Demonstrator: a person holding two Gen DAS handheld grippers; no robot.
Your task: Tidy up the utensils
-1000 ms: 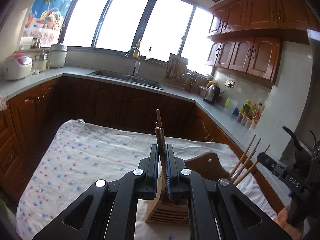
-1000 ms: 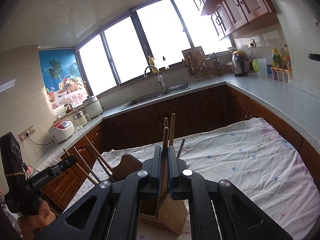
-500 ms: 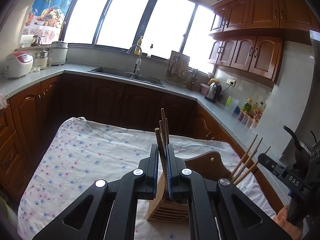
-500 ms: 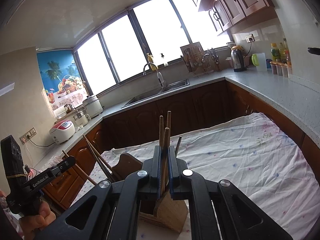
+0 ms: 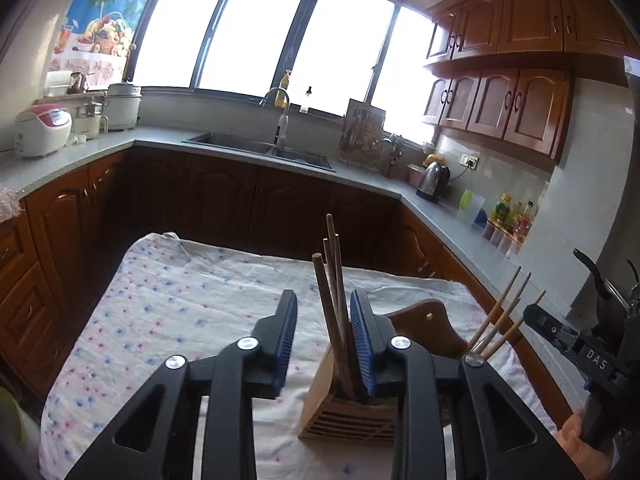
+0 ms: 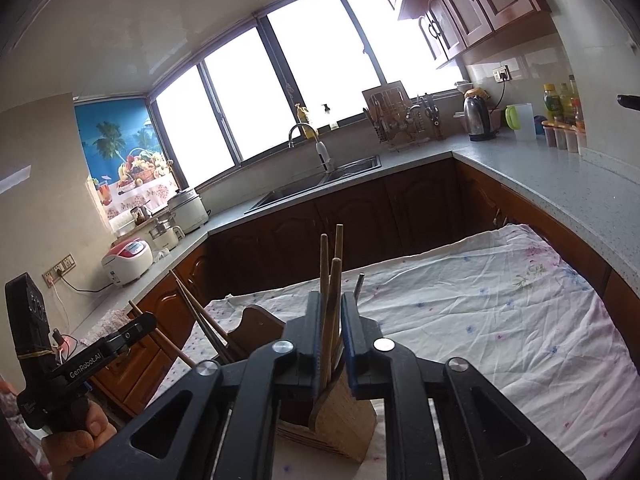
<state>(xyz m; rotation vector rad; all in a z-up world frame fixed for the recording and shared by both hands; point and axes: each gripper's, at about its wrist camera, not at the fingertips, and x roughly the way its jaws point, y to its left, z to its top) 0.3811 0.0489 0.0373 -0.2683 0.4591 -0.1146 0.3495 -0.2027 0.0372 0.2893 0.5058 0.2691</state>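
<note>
A slatted wooden utensil holder (image 5: 349, 412) stands on the cloth-covered table; it also shows in the right wrist view (image 6: 340, 420). Several wooden chopsticks (image 5: 334, 300) stand upright in it. My left gripper (image 5: 324, 340) is open above the holder, its jaws on either side of the chopsticks and apart from them. My right gripper (image 6: 331, 344) has its jaws narrowly apart around wooden chopsticks (image 6: 330, 304) that reach down into the holder. More chopsticks (image 5: 504, 316) lean in a dark wooden rack (image 5: 424, 332) beside it.
The table wears a white floral cloth (image 5: 180, 312). Grey counters run around the room with a sink (image 5: 260, 148), rice cookers (image 5: 42, 130), a kettle (image 5: 434, 180) and bottles (image 5: 508, 216). Each gripper shows in the other's view, hand-held at the table's side.
My left gripper has opened and let go of the chopsticks, which now stand in the holder. My right gripper's jaws have parted slightly around its chopsticks.
</note>
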